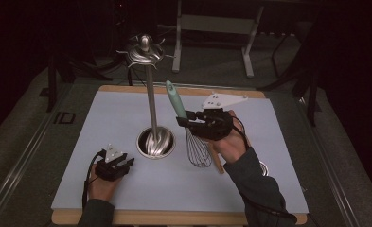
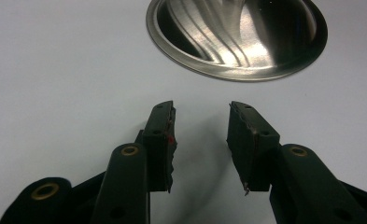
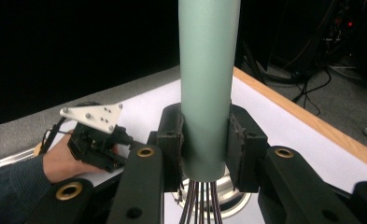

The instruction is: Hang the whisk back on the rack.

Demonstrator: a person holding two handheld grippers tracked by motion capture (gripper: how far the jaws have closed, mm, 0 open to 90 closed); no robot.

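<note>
Table [image 1: 269, 222] in front of me: wooden top, edge showing along the front and back, white sheet [image 1: 127, 123] covering nearly all of it. Steel utensil stand [image 1: 151, 109] sits on the sheet left of centre, round base flat down, pole upright. Wooden stick [image 1: 217, 162] lies on the sheet to the right of the base.

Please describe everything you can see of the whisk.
The whisk has a smooth, pale green handle and dark metal wires forming a balloon head. It hangs roughly upright, handle up and tilted slightly left, wires down, just right of the steel stand base. The right claw grips the handle's lower end, just above the wires. Whether the wires touch the table is unclear.
</note>
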